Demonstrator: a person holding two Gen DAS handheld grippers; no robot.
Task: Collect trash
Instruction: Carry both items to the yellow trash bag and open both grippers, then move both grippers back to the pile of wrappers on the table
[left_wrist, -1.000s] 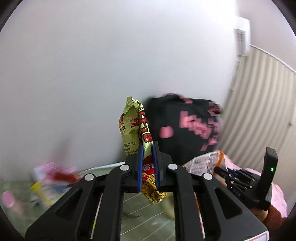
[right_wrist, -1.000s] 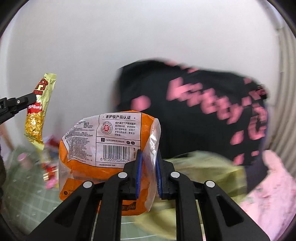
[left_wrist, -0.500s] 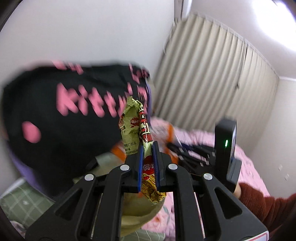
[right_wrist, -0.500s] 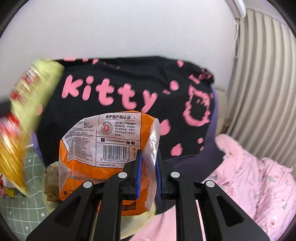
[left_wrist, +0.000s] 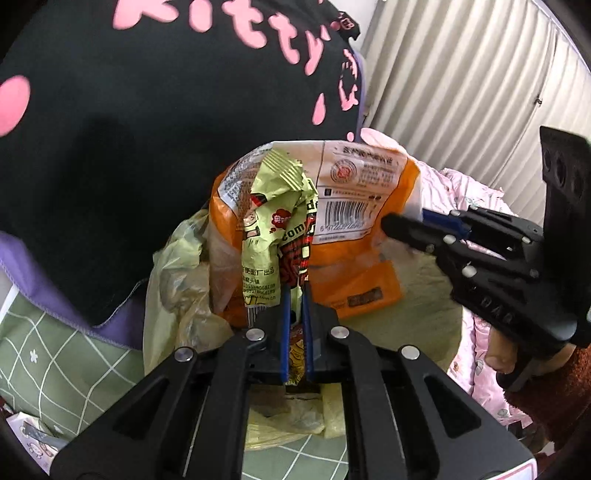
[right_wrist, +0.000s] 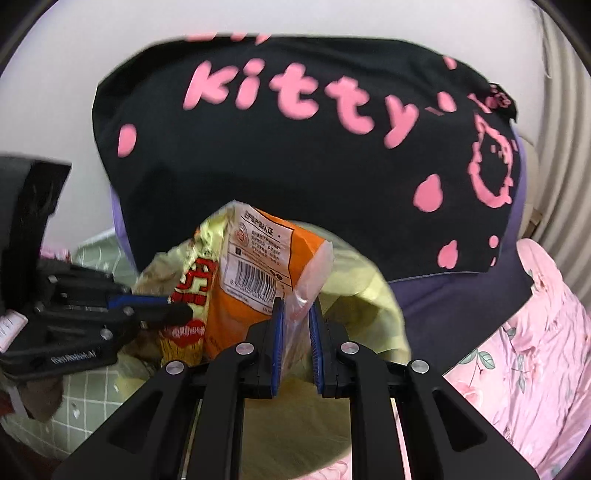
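Observation:
My left gripper (left_wrist: 295, 291) grips a crumpled green-and-red noodle wrapper (left_wrist: 273, 221), its jaws closing tighter on it. My right gripper (right_wrist: 297, 306) is shut on the clear edge of an orange plastic package (right_wrist: 258, 266) with a barcode label. Both pieces hang side by side, touching, over the open mouth of a pale yellow-green trash bag (right_wrist: 369, 306). In the left wrist view the orange package (left_wrist: 354, 266) sits behind the wrapper, with the right gripper (left_wrist: 404, 221) coming in from the right. The right wrist view shows the left gripper (right_wrist: 173, 306) and the wrapper (right_wrist: 195, 280) at the left.
A black cloth with pink "kitty" lettering (right_wrist: 295, 166) hangs right behind the bag. Pink floral bedding (right_wrist: 535, 350) lies to the right, a green checked mat (left_wrist: 74, 354) to the left. A ribbed curtain (left_wrist: 461, 74) fills the upper right. A hand in a maroon sleeve (left_wrist: 535, 387) holds the right gripper.
Both grippers have swung right and down from the table side to the trash bag, each still holding its piece. The wrapper and the orange package now hang together over the bag's mouth.

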